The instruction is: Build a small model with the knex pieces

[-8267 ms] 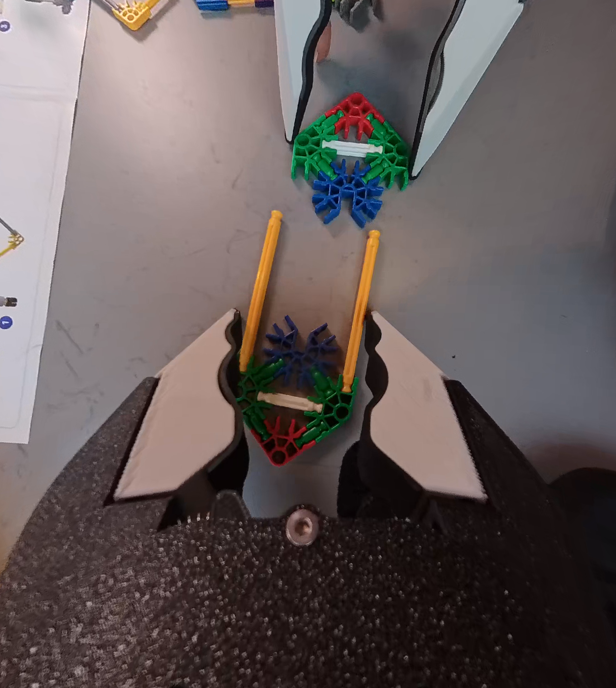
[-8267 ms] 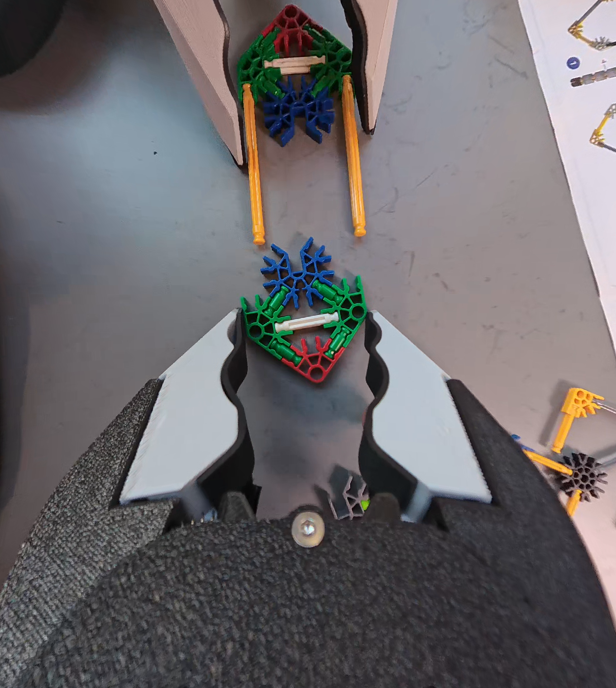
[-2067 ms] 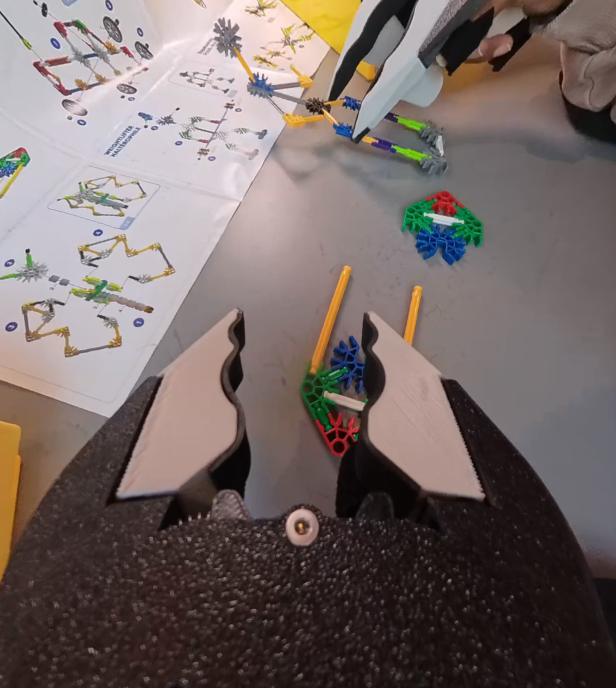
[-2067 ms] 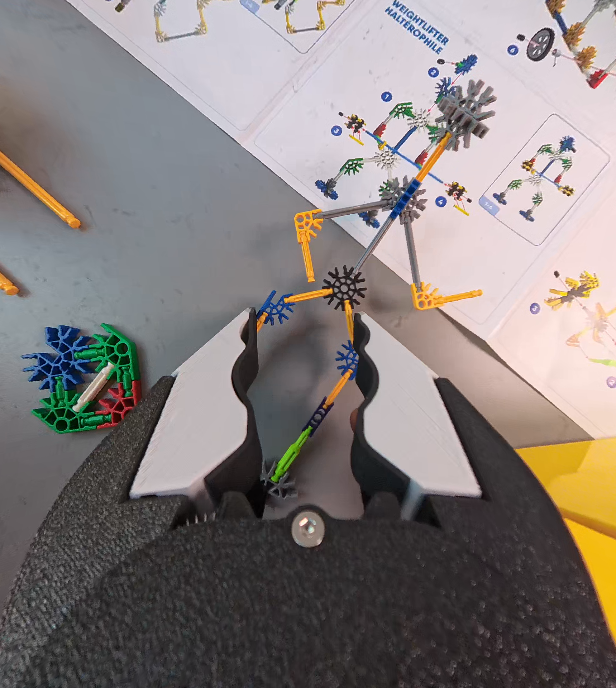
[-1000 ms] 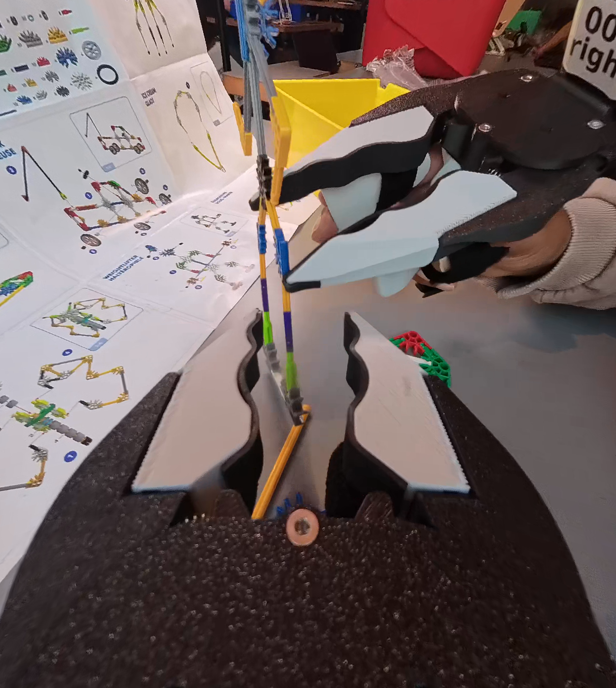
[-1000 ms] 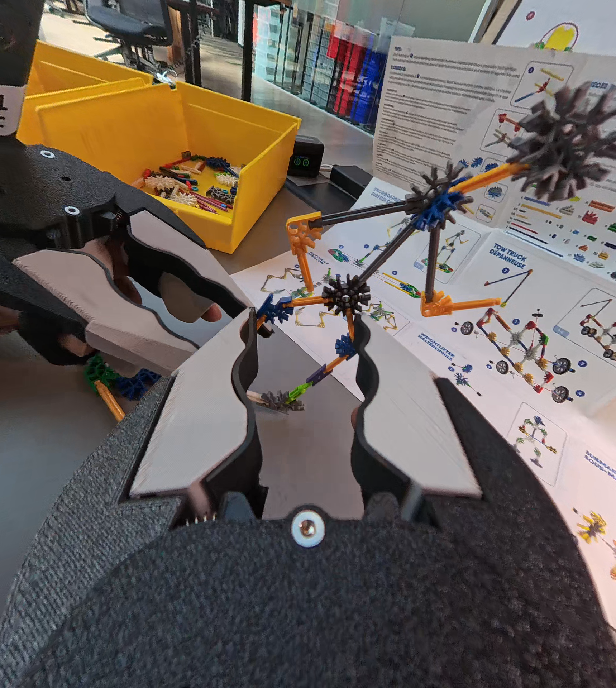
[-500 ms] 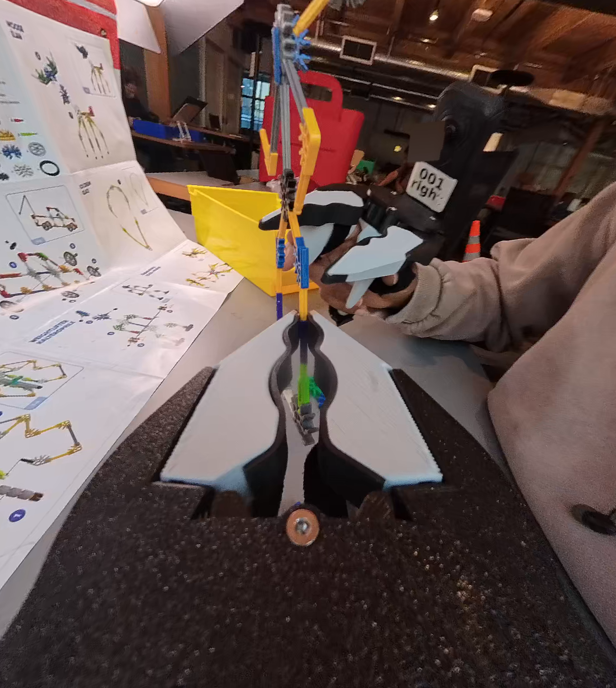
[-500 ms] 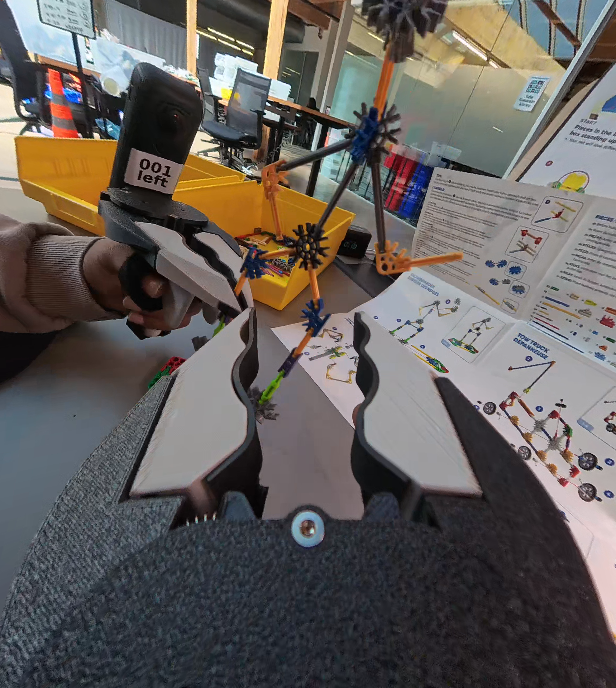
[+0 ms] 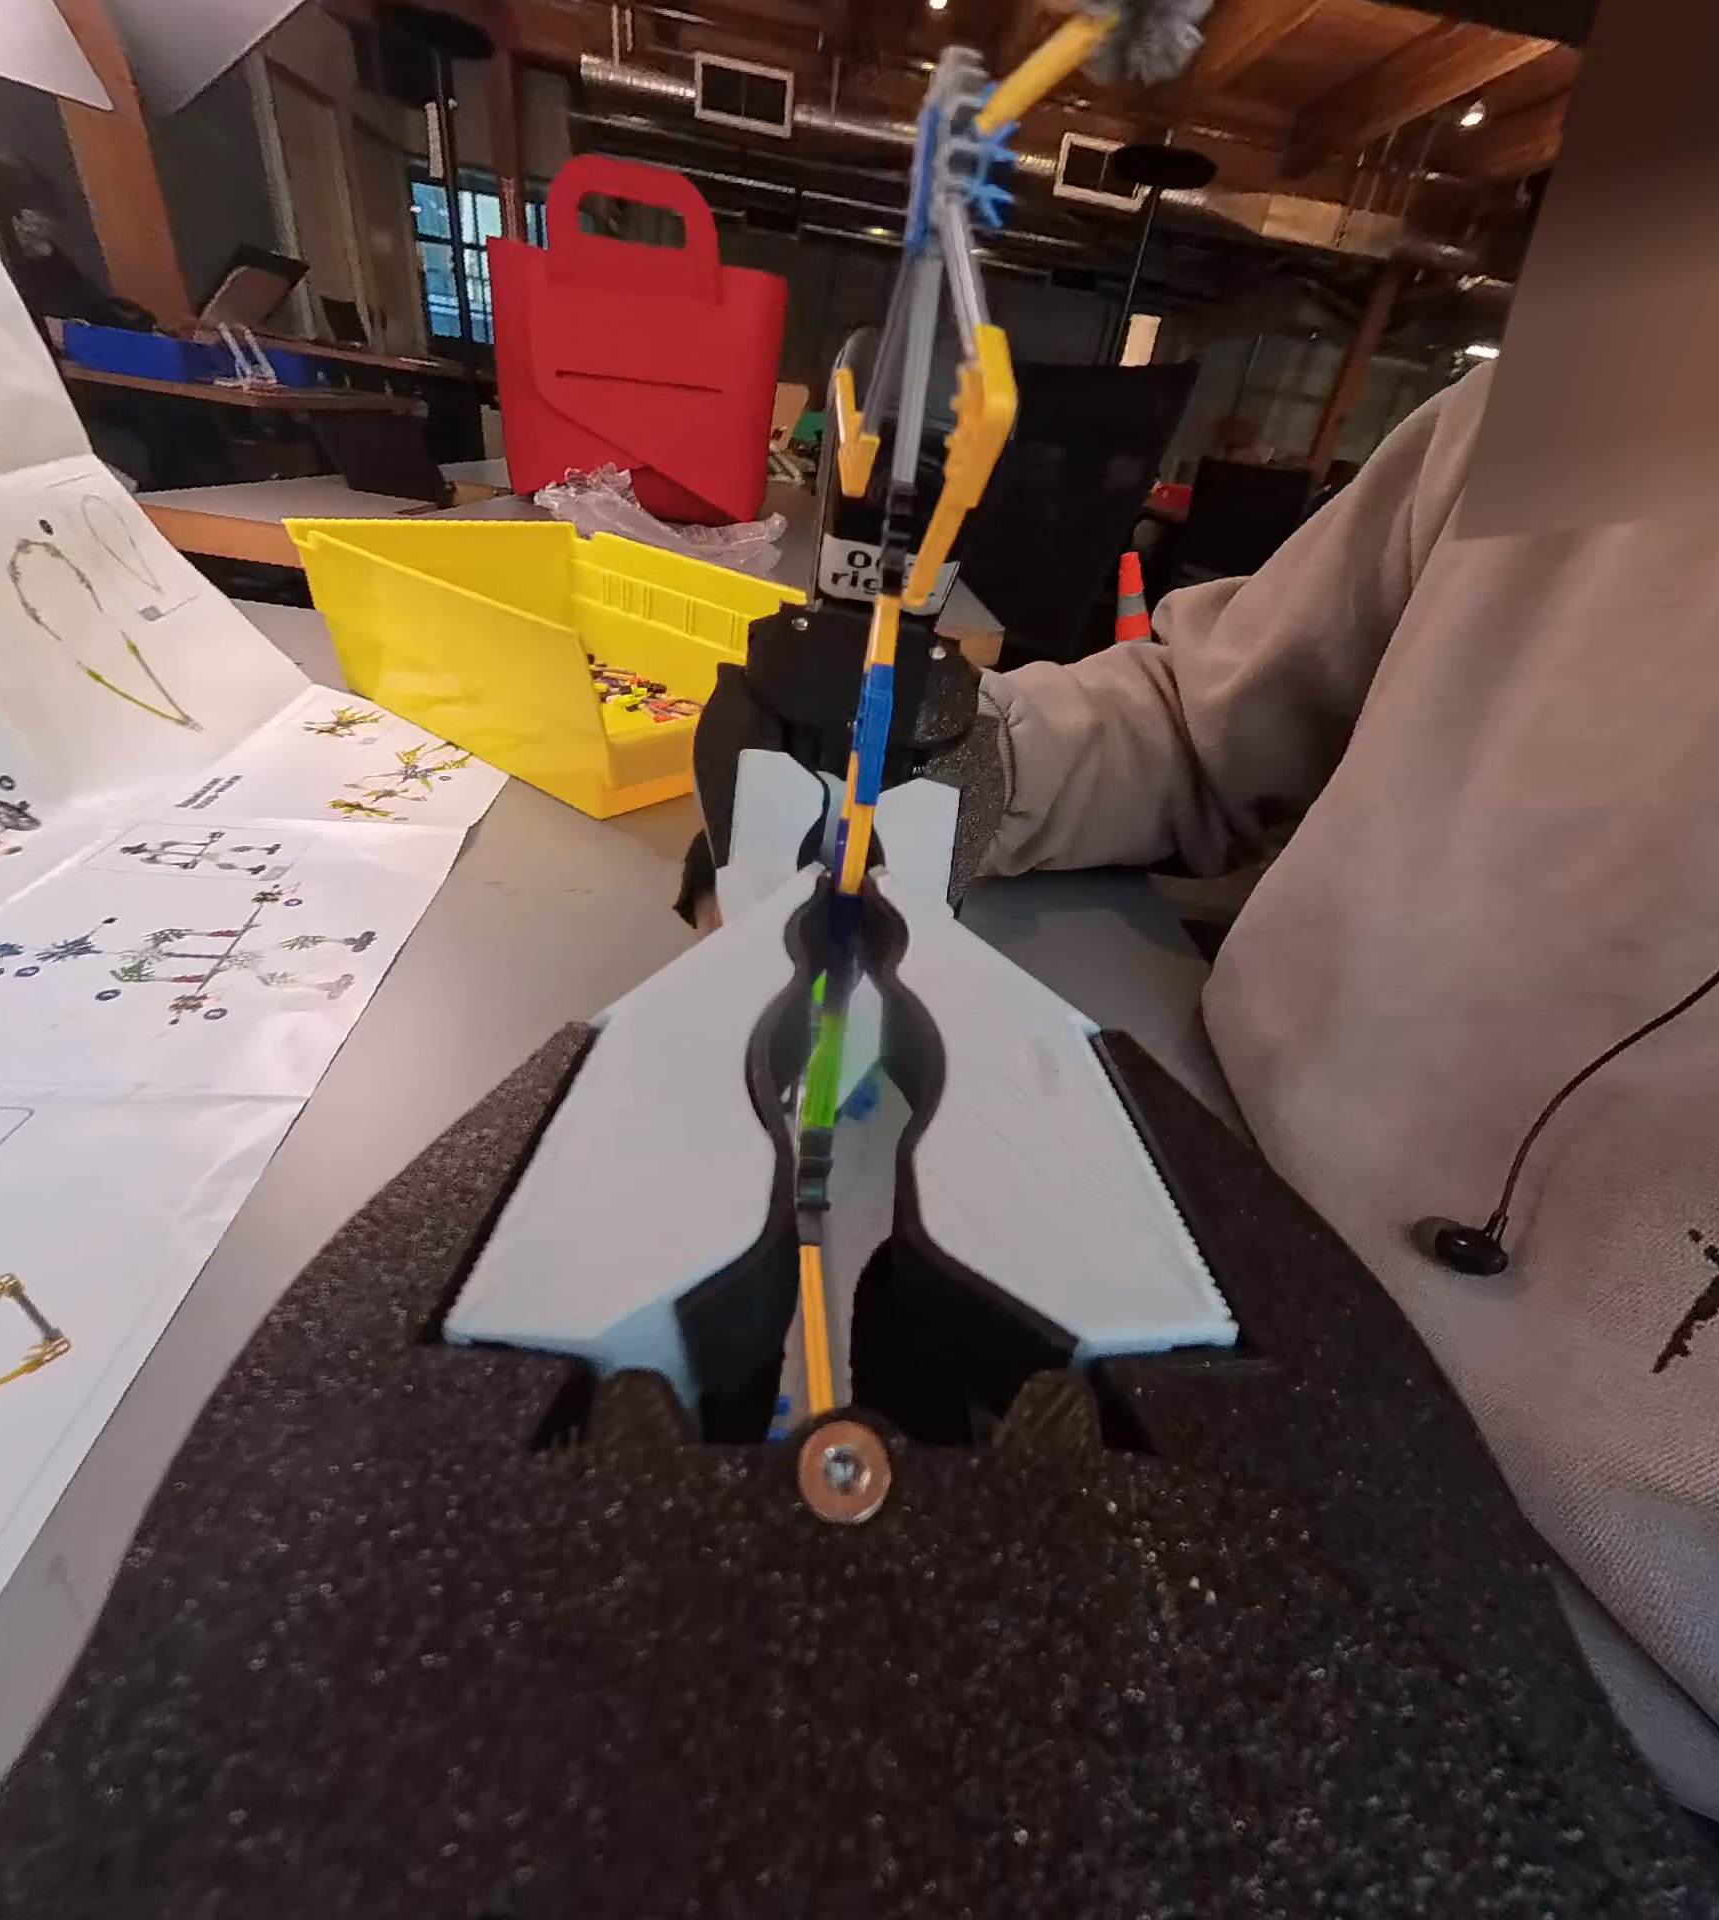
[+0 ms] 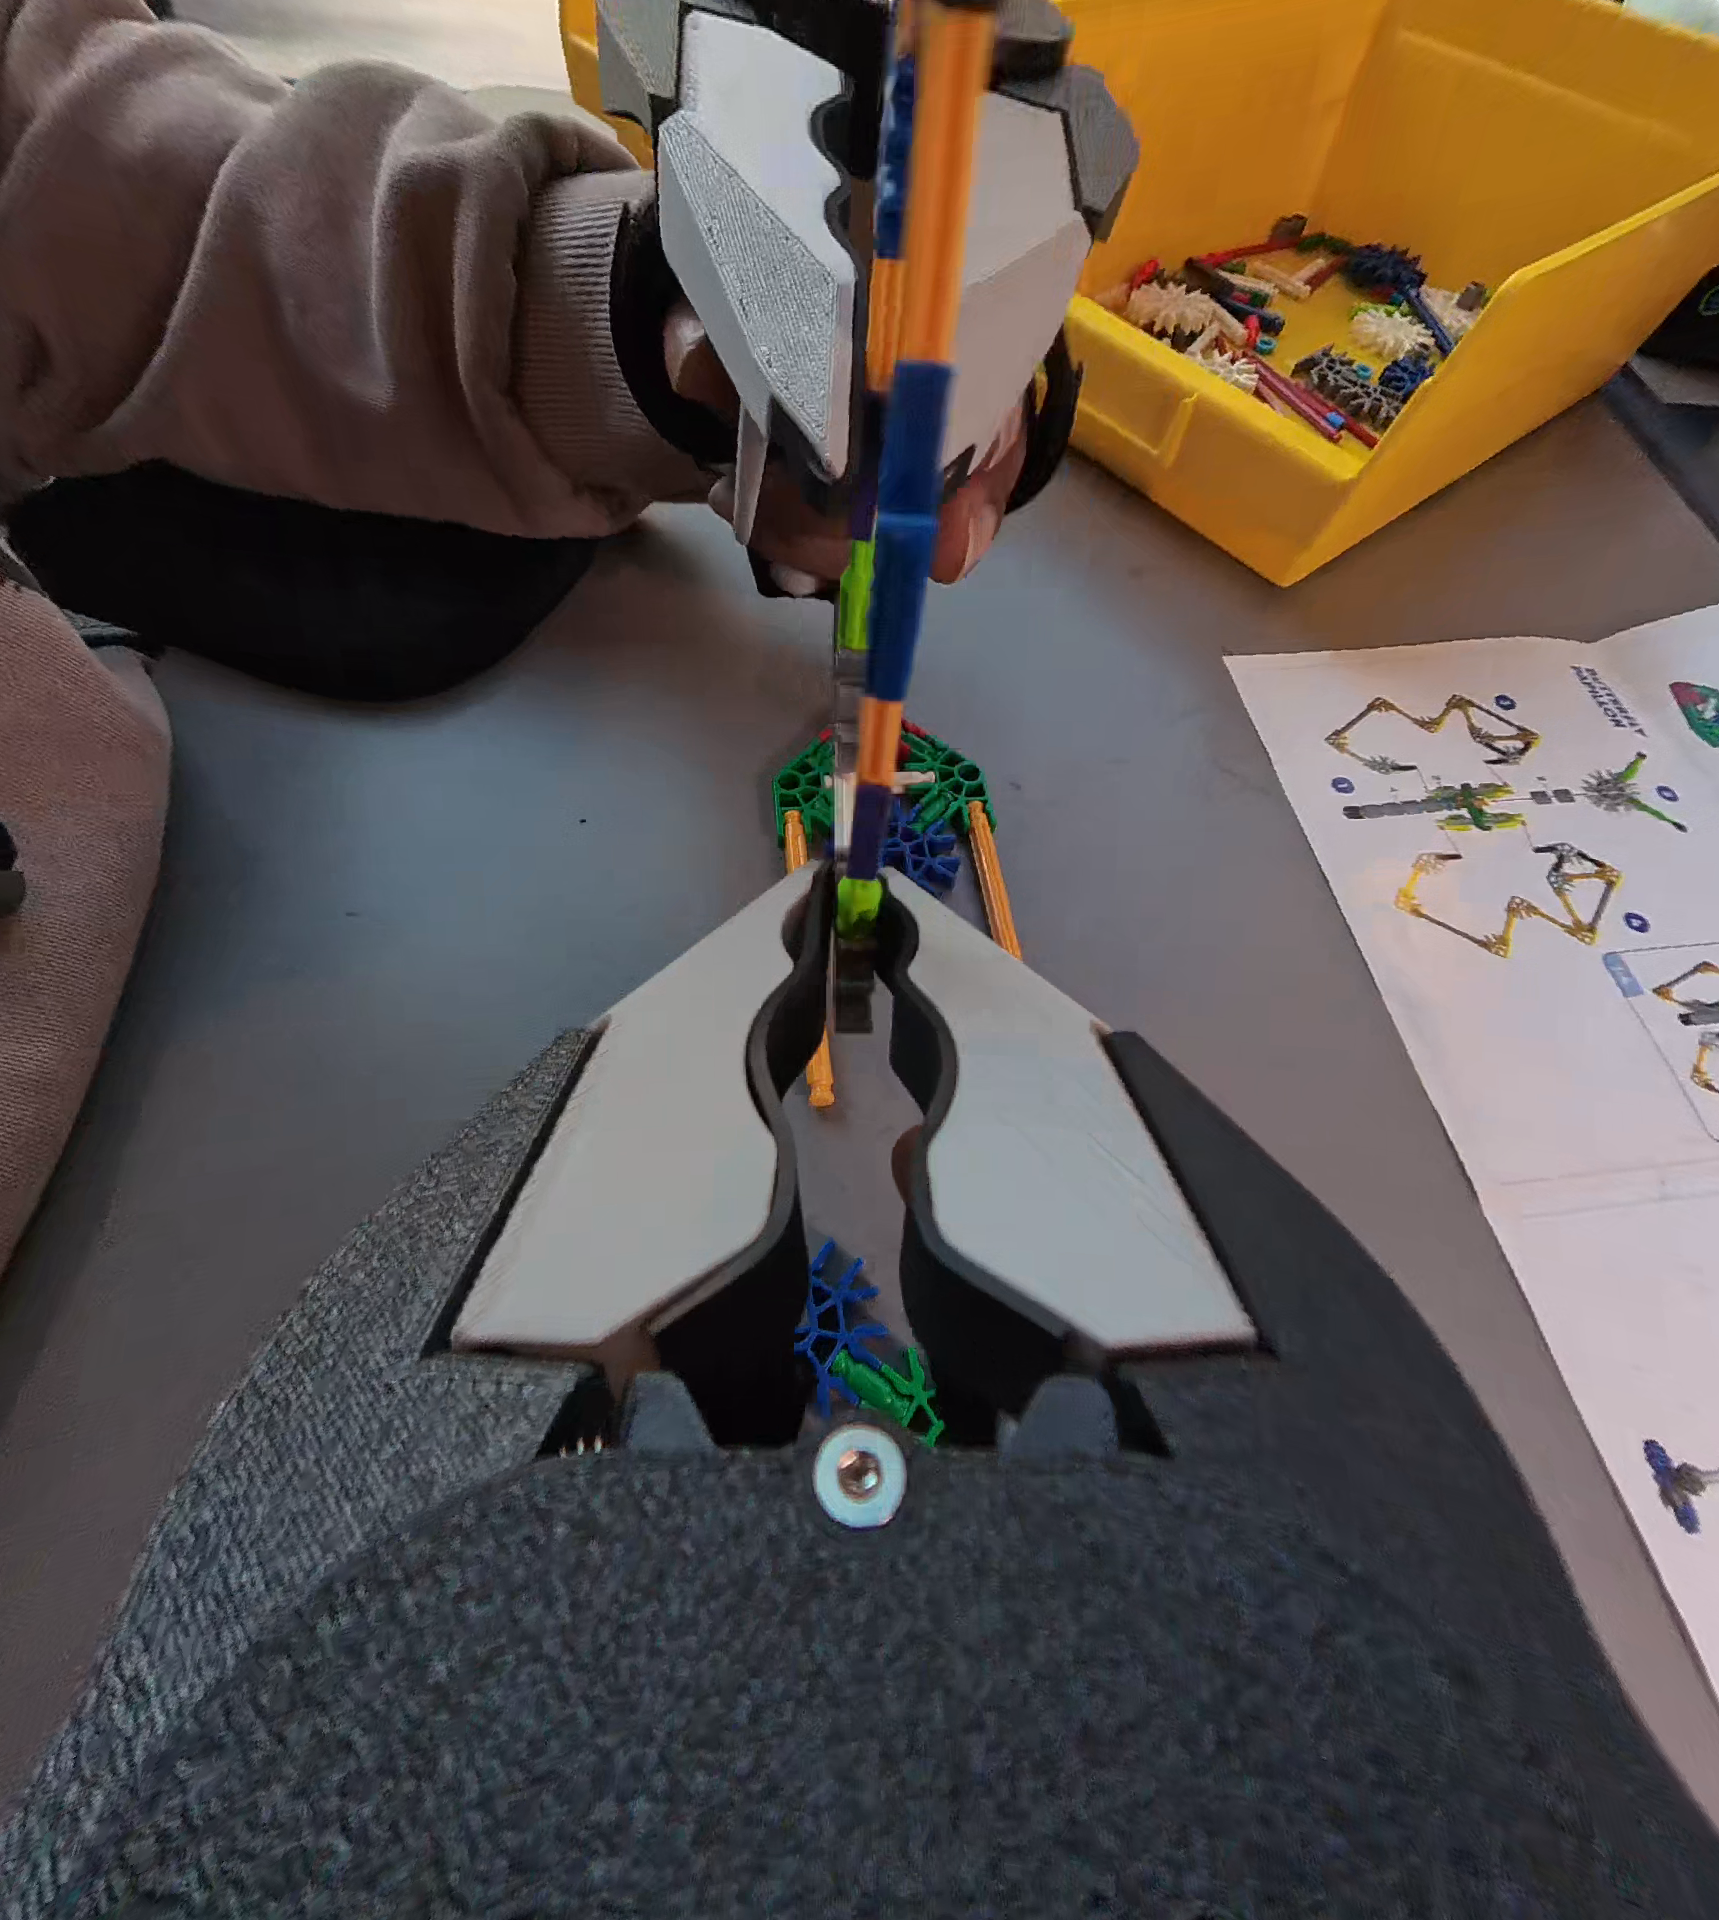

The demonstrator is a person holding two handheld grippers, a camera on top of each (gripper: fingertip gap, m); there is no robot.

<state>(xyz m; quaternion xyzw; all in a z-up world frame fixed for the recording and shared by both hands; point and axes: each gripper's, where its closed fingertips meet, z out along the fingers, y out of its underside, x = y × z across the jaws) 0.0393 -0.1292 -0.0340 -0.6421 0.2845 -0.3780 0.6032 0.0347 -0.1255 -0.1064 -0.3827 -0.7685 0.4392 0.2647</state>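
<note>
Left wrist view gives us the left gripper (image 9: 842,894), its jaws closed narrow on the lower leg of a rod-and-connector figure (image 9: 948,436) that rises straight ahead of the tips. Beyond them we see the right gripper (image 9: 839,831) facing us and pinching the same leg higher up. A yellow bin (image 9: 481,634) of loose parts sits ahead to the left, and an instruction sheet (image 9: 159,997) lies along our left side.

From the right wrist view, our jaws are pinched on a lime-green piece at the tips. Just past the tips, on the grey table (image 10: 419,935), lies a green, red and blue connector cluster (image 10: 886,790) with two orange rods.
</note>
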